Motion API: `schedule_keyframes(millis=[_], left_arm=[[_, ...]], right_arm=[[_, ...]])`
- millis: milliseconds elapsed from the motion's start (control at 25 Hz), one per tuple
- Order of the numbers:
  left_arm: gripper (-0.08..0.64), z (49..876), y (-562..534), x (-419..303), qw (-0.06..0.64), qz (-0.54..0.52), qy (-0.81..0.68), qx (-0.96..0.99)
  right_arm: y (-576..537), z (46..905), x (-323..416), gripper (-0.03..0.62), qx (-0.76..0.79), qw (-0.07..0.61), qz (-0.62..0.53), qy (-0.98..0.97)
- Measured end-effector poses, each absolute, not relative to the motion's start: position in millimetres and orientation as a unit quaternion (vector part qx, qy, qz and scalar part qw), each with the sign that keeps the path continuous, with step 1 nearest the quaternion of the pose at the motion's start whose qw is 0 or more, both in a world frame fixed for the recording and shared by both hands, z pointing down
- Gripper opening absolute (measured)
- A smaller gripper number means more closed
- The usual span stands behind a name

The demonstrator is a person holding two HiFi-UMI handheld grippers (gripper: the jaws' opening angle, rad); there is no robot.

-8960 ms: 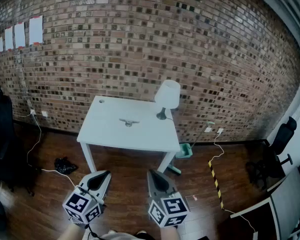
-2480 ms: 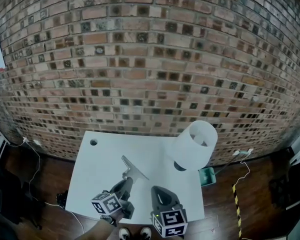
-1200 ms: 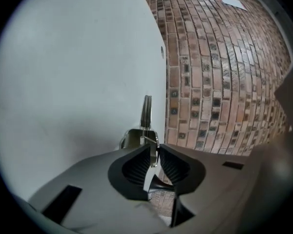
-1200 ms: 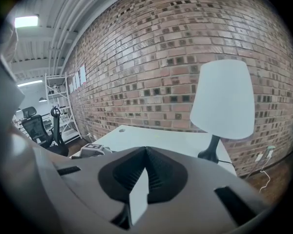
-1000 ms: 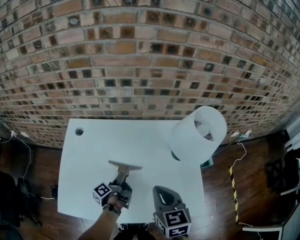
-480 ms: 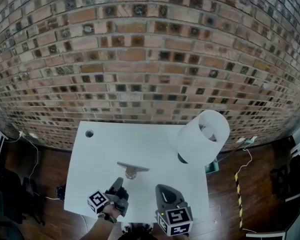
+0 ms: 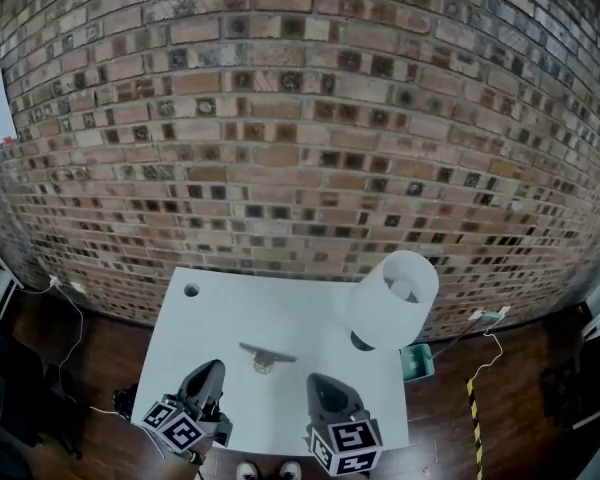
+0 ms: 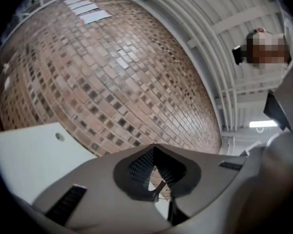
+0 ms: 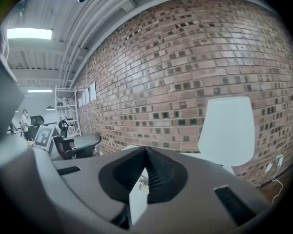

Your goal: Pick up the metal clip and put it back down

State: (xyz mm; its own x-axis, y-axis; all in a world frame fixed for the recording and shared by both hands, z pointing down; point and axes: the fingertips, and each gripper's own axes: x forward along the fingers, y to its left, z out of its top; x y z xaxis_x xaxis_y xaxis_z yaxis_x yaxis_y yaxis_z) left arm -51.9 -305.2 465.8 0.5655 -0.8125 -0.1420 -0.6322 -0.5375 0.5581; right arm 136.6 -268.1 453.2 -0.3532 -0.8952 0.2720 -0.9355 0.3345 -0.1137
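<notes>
Clip [image 7: 264, 356] flat on table [image 7: 280, 303]. Likely light, stiff, slick metal; best pinched by its short near stem. Left gripper [image 7: 211, 368], right gripper [image 7: 319, 380]: jaws closed, empty.

A red-brown brick wall [image 7: 280, 118] rises behind a white tabletop [image 7: 290, 318], with a white-shaded lamp [image 7: 392, 298] at its right corner. Dark wooden floor [image 7: 80, 368] surrounds it. A strip light [image 9: 29, 33] glows on the ceiling.

Metal clip [image 7: 265, 356] lies on the white table [image 7: 220, 318] — left tongs [image 7: 210, 371] and right tongs [image 7: 318, 382] near, not touching.
</notes>
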Motion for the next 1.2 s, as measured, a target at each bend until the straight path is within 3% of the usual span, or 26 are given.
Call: schedule_keyframes(millis=[400, 1200], left_arm=[[0.010, 410.6, -235.7, -26.2, -0.027, -0.068, -0.399, 0.914], [0.010, 431.7, -134.9, -48.0, -0.033, 0.050, -0.338, 0.939]], right_arm=[[-247.6, 426.0, 119.7, -0.009, 0.556, 0.074, 0.081, -0.824], [-131.9, 441.5, 91.0, -0.009, 0.600, 0.090, 0.102, -0.788]])
